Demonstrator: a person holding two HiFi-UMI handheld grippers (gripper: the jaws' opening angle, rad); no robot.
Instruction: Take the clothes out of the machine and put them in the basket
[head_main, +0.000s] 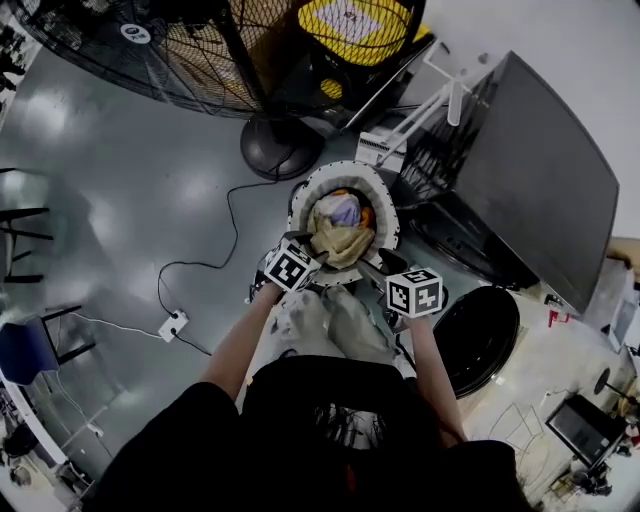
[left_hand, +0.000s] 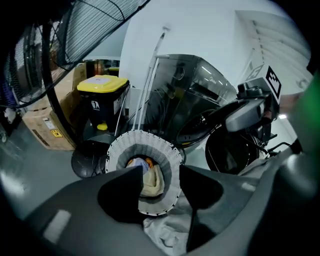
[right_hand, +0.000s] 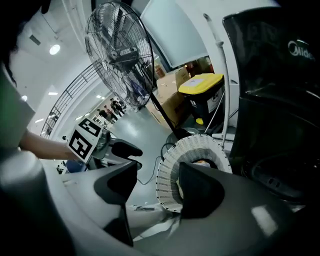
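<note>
A white round basket (head_main: 300, 200) stands on the grey floor and holds cream, lavender and orange clothes (head_main: 340, 232). My left gripper (head_main: 316, 250) and right gripper (head_main: 376, 268) hover over its near rim. Each gripper view shows its jaws apart with nothing between the tips: left gripper (left_hand: 160, 187), right gripper (right_hand: 157, 185), the basket (left_hand: 145, 137) (right_hand: 167, 175) beyond them. Wrinkled light grey cloth (head_main: 325, 320) (left_hand: 165, 230) lies under both grippers. I cannot tell whether it is a garment or trouser legs. The dark machine (head_main: 520, 170) is at the right, its round door (head_main: 478, 338) swung open.
A big floor fan (head_main: 200, 50) stands behind the basket on its base (head_main: 280, 148). A yellow-lidded bin (head_main: 350, 25) and cardboard boxes (left_hand: 45, 125) lie beyond it. A cable runs to a power strip (head_main: 173, 325) on the left floor. A white pole (head_main: 430, 100) leans by the machine.
</note>
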